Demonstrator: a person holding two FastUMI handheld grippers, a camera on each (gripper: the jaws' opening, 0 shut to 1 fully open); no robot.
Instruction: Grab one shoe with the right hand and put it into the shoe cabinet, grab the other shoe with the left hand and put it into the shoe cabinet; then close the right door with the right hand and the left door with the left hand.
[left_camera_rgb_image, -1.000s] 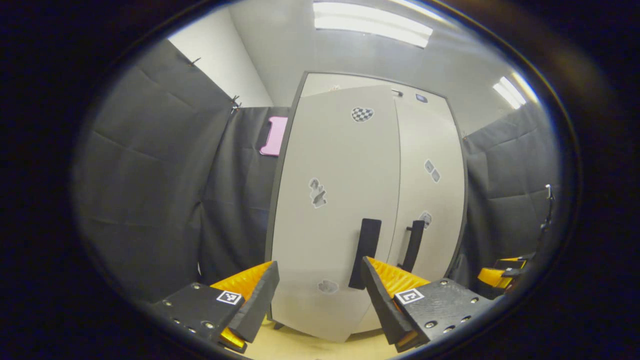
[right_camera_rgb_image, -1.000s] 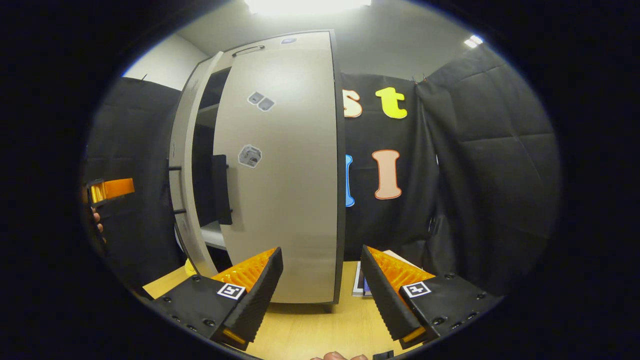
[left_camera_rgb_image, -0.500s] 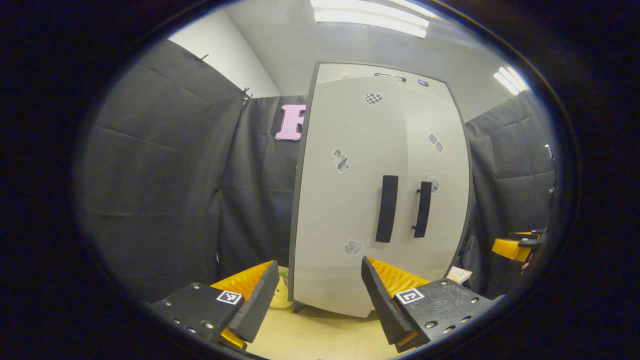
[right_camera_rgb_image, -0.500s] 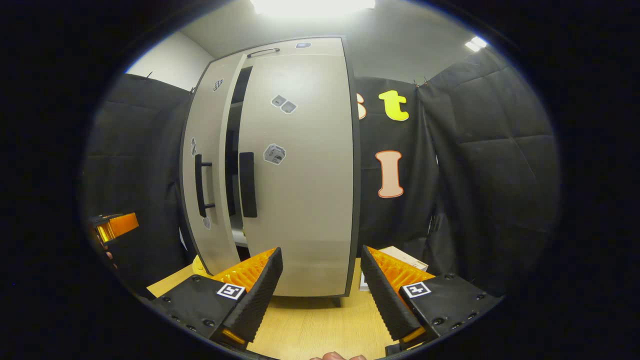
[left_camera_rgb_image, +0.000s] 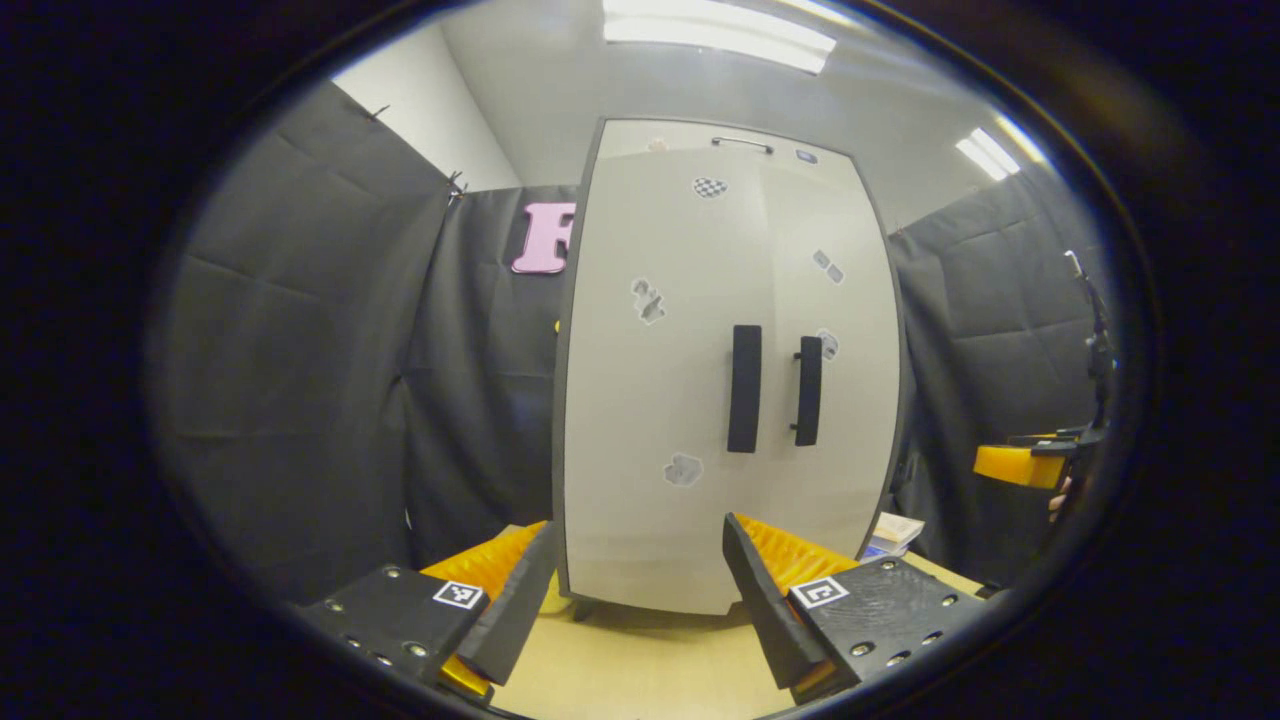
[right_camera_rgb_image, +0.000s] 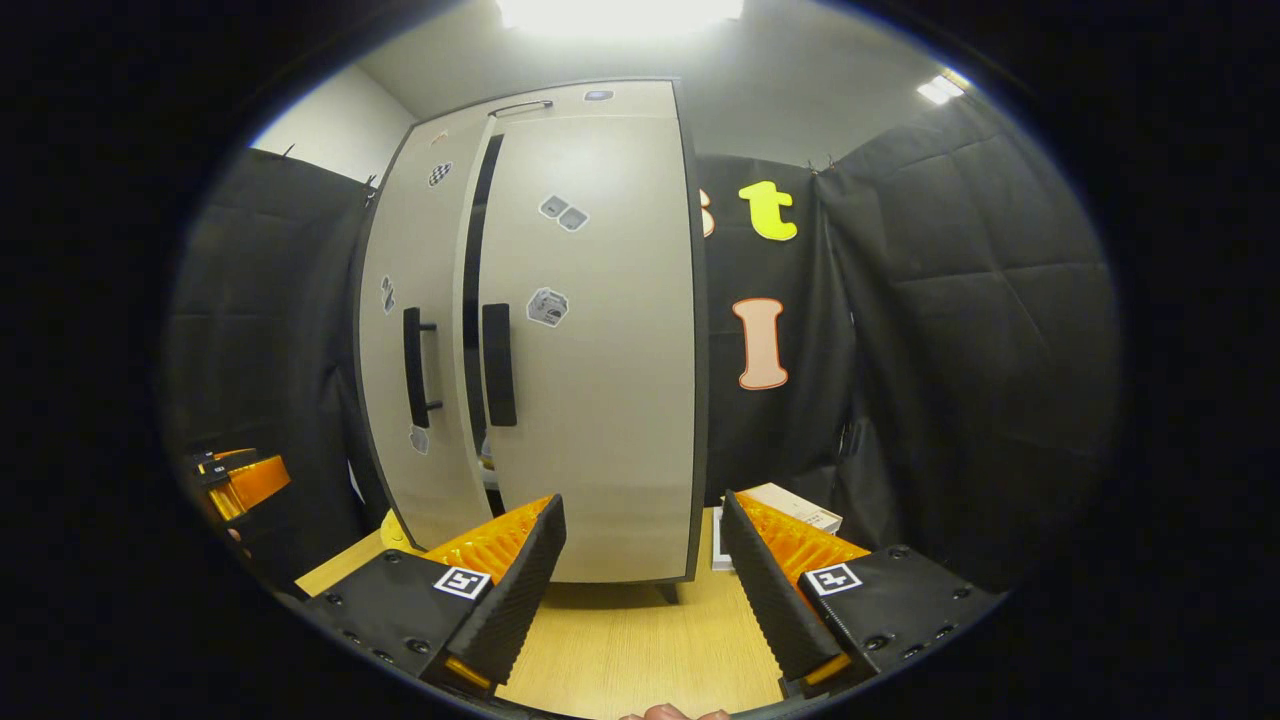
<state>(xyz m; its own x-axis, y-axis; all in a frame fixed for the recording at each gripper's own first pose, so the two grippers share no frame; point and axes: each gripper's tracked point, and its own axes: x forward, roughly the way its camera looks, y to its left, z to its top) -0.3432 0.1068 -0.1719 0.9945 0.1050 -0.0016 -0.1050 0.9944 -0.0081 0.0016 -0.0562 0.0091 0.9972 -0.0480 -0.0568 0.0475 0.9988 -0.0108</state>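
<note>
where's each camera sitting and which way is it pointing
Left gripper view: rides the left gripper, facing the cabinet front; own open fingers at the bottom, the right gripper at the right edge.
Right gripper view: rides the right gripper, facing the cabinet from its right side; own open fingers below, the left gripper at the left edge.
Shared: cabinet, its two handles, wooden table.

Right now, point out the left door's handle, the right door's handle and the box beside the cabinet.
left door's handle (left_camera_rgb_image: 744, 388), left gripper view, middle of the bar.
right door's handle (right_camera_rgb_image: 498, 364), right gripper view, middle of the bar.
box (right_camera_rgb_image: 795, 507), right gripper view, its top face.
</note>
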